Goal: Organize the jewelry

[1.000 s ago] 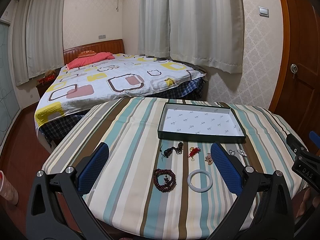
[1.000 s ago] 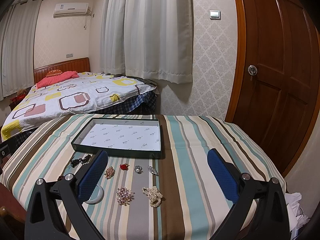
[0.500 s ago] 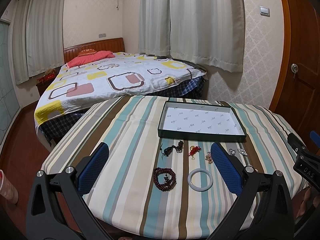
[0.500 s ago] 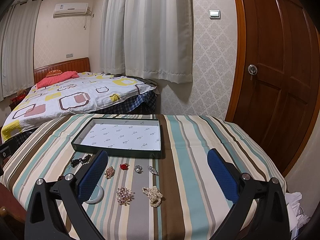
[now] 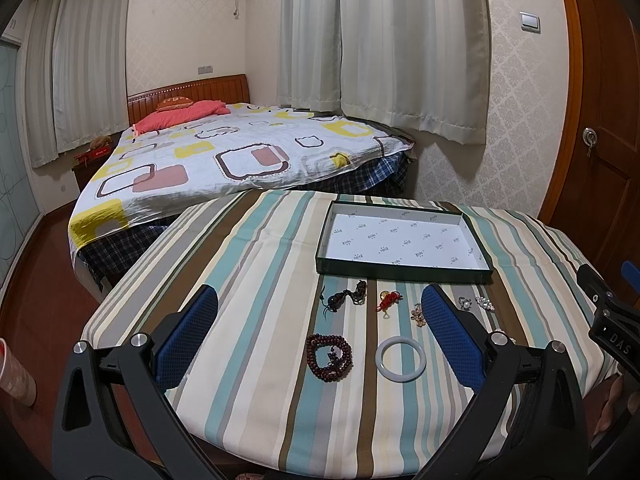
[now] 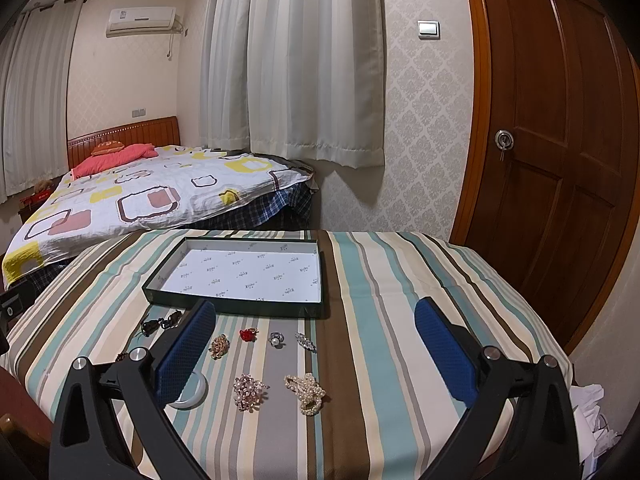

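Jade bangle (image 5: 400, 359): rigid, smooth, probably slippery; pinch across its rim. Left gripper (image 5: 320, 336) and right gripper (image 6: 316, 348) both gape wide, empty.

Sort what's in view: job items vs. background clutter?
Job: tray, bead bracelet, white bangle, pearl strand, pink brooch, ring, red charm.
Lying about: bed, door, curtains, paper cup.
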Motion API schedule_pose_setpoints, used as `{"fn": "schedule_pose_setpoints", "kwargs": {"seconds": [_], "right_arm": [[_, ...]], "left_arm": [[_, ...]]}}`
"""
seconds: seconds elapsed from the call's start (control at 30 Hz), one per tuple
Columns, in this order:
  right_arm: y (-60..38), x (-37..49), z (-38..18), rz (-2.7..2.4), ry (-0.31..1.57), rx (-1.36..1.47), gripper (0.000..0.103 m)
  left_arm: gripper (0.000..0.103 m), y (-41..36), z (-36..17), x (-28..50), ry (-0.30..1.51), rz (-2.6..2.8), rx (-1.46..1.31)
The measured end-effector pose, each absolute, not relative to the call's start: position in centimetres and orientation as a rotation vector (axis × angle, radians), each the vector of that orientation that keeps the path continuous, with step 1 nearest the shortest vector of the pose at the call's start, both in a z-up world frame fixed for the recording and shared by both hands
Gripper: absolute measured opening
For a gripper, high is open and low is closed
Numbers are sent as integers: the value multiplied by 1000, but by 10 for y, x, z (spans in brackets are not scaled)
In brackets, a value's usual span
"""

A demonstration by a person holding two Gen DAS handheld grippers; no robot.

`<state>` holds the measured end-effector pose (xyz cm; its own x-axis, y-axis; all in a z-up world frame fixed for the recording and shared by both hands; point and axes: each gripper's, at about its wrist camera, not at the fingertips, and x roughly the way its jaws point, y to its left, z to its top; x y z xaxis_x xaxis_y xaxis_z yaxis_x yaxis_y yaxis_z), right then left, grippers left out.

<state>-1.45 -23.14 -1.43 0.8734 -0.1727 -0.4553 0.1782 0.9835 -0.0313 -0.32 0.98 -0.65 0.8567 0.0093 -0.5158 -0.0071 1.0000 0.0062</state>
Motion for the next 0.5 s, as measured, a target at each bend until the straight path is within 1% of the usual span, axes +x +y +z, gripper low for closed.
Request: {"fn": "schedule_pose_setpoints", "kwargs": {"seconds": [0.5], "right_arm": [[-232,-15,-15,-183,474,13,97]], "left_arm": [[99,10,-8,-2,545,8,4]]}}
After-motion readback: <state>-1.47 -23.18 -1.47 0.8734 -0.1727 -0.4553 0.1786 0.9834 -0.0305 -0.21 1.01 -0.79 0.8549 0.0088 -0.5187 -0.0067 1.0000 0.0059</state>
